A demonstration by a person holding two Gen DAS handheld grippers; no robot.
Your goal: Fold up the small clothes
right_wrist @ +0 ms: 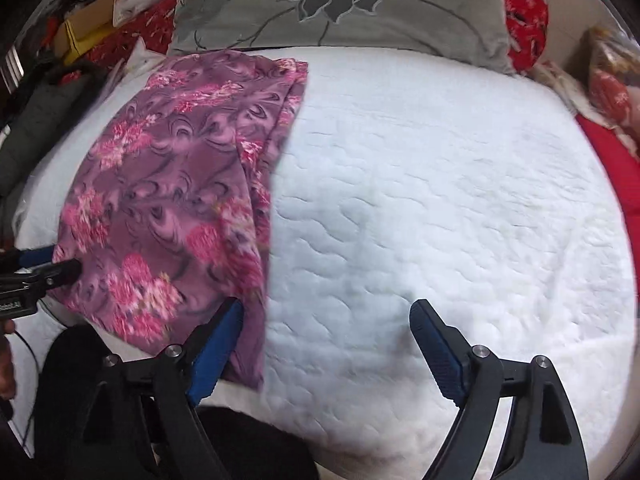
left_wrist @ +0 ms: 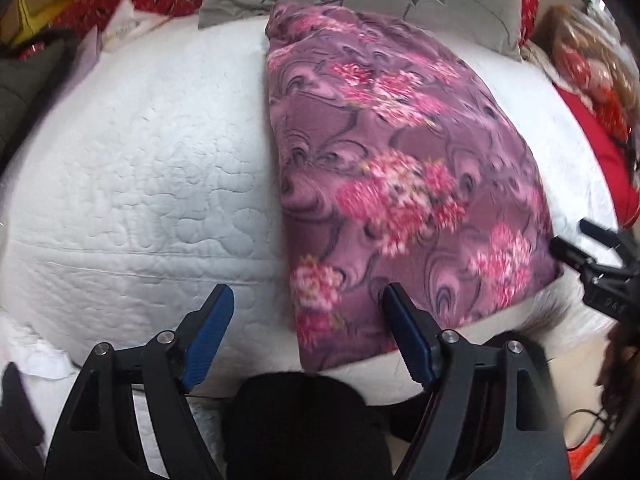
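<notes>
One folded garment (left_wrist: pixel 384 168), purple with pink flowers, lies on the white quilted bed (left_wrist: pixel 132 184). It is the only piece of clothing on the quilt. In the left wrist view it runs from 12 o'clock down to 6 o'clock, right of centre; in the right wrist view (right_wrist: pixel 168 184) it fills the 9 o'clock side, with its layered edge facing the bare quilt (right_wrist: pixel 440 184).

Two grippers are in view, each with two blue-padded fingers. The left gripper (left_wrist: pixel 308 300) is spread wide, released, with nothing clamped; the near corner of the garment shows between its fingers, and its right finger (left_wrist: pixel 404 328) shows over the cloth, though contact cannot be told. The right gripper (right_wrist: pixel 326 320) is also spread wide and released; its left finger (right_wrist: pixel 220 336) shows against the garment's near edge, its right finger (right_wrist: pixel 436 340) over bare quilt. Each gripper's tip also shows at the edge of the other's view, at 3 o'clock (left_wrist: pixel 592 264) and at 9 o'clock (right_wrist: pixel 40 272), beside the garment.

One grey floral pillow (right_wrist: pixel 340 4) sits at 12 o'clock at the head of the bed. Red patterned bedding (right_wrist: pixel 524 8) shows at 1 o'clock, and one dark shape (left_wrist: pixel 304 420) sits at 6 o'clock.
</notes>
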